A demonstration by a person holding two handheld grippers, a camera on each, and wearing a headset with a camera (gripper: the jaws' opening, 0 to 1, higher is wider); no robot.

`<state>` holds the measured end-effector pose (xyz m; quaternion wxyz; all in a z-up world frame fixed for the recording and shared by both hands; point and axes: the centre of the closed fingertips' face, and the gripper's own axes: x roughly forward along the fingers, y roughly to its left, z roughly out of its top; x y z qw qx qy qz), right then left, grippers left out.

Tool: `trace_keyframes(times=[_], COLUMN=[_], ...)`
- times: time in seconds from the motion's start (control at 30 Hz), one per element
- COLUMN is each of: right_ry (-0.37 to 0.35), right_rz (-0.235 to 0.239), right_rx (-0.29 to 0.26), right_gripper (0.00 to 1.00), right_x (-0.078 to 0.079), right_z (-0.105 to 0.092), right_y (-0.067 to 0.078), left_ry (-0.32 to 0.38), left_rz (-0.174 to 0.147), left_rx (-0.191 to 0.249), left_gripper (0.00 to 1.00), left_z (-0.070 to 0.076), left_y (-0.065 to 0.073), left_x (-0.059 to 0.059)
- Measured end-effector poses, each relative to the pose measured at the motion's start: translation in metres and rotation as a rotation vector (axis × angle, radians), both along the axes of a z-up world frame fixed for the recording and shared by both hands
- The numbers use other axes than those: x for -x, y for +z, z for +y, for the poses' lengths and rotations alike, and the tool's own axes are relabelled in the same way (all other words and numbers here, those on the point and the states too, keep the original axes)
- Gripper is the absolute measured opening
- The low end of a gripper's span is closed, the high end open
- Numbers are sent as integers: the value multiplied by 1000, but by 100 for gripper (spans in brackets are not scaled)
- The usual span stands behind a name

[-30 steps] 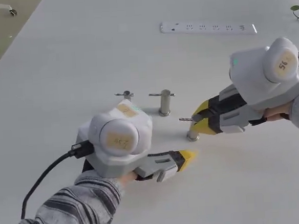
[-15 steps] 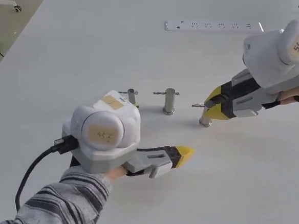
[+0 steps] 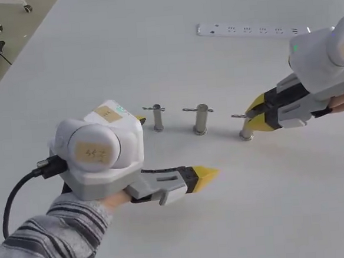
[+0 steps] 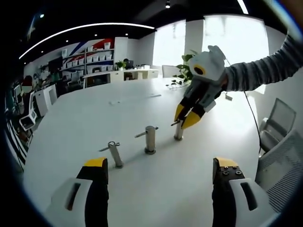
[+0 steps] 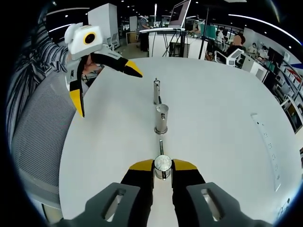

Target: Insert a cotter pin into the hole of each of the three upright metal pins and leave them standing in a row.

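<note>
Three upright metal pins stand in a row on the white table. The first pin and the middle pin each carry a cotter pin crosswise. My right gripper is shut about the top of the third pin. A cotter pin sticks out of that pin on its far side. My left gripper is open and holds nothing, in front of the row.
A white power strip lies at the back of the table. The table's left edge runs past a chair base on the floor. A mesh office chair stands off the table's end.
My left gripper has drawn back to the left, away from the third pin, uncovering the first pin. The right gripper stays at the third pin. The head camera has shifted.
</note>
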<state>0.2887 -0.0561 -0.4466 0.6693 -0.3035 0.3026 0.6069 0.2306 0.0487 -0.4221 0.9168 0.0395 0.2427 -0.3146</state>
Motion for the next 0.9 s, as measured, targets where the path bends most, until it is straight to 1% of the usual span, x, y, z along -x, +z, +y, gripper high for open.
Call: trace_keyframes(times=[0.2, 0.3, 0.43, 0.6, 0.67, 0.8, 0.9], right_ry=[5, 10, 25, 32, 40, 29, 12], right_rz=[4, 14, 15, 24, 19, 22, 18], right_rx=[0, -4, 4, 0, -1, -7, -8], right_gripper=[8, 8, 8, 8, 8, 9, 9], right_x=[-4, -5, -6, -7, -7, -7, -8], right_z=[1, 2, 0, -1, 0, -1, -1], right_y=[0, 0, -1, -1, -1, -1, -2], left_ry=[23, 28, 47, 67, 73, 87, 95], left_rz=[2, 1, -10, -20, -20, -11, -1], left_rx=[14, 21, 10, 5, 4, -1, 14], left_gripper=[96, 97, 97, 97, 97, 97, 97], left_z=[9, 14, 23, 34, 37, 42, 45], left_y=[4, 6, 10, 15, 14, 12, 11], left_x=[-2, -3, -5, -7, -7, -8, -8])
